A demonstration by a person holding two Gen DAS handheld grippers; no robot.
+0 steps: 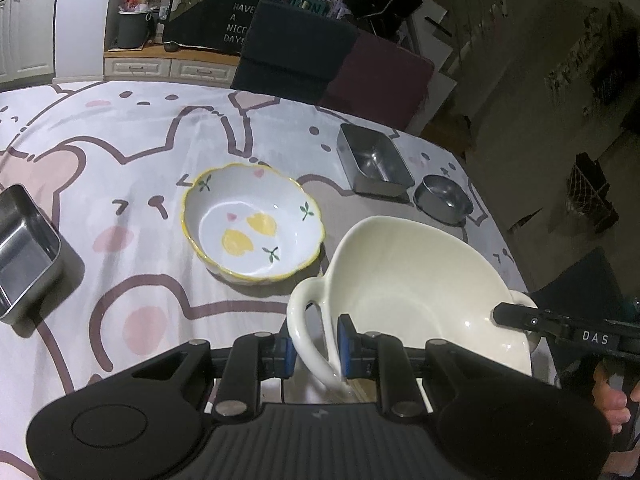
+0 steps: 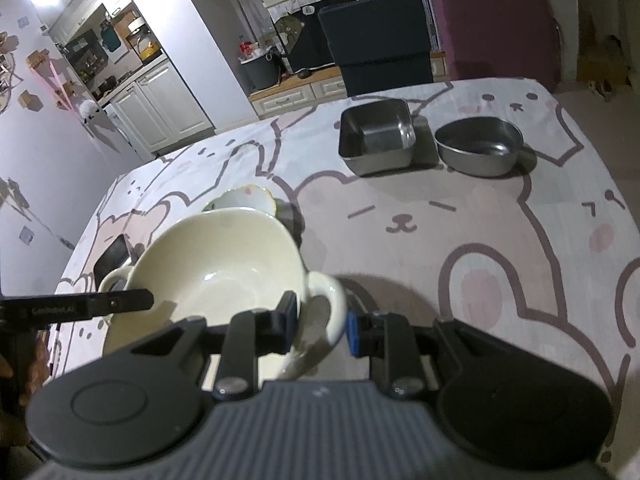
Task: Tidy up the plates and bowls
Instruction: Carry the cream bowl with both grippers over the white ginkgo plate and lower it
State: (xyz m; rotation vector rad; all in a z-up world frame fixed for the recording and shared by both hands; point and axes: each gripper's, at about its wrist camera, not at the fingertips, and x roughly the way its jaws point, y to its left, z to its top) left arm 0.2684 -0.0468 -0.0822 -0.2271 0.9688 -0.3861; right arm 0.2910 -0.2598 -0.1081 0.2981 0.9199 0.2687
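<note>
1. Over the bear-print tablecloth (image 1: 132, 312), the cream two-handled bowl (image 1: 416, 280) sits between both tools, tilted.
2. Left gripper (image 1: 316, 344) is clamped on its left handle (image 1: 306, 316); right gripper (image 2: 322, 320) is clamped on the other handle (image 2: 328, 300).
3. Just beyond is the lemon-painted bowl (image 1: 252, 220).
4. Farther back: a steel rectangular tin (image 2: 376, 140) and a steel round bowl (image 2: 478, 146).

Both black two-finger grippers, left gripper (image 1: 316, 346) and right gripper (image 2: 322, 322), are sitting low centre, each clamping a handle of the cream ceramic bowl (image 1: 416, 280).
</note>
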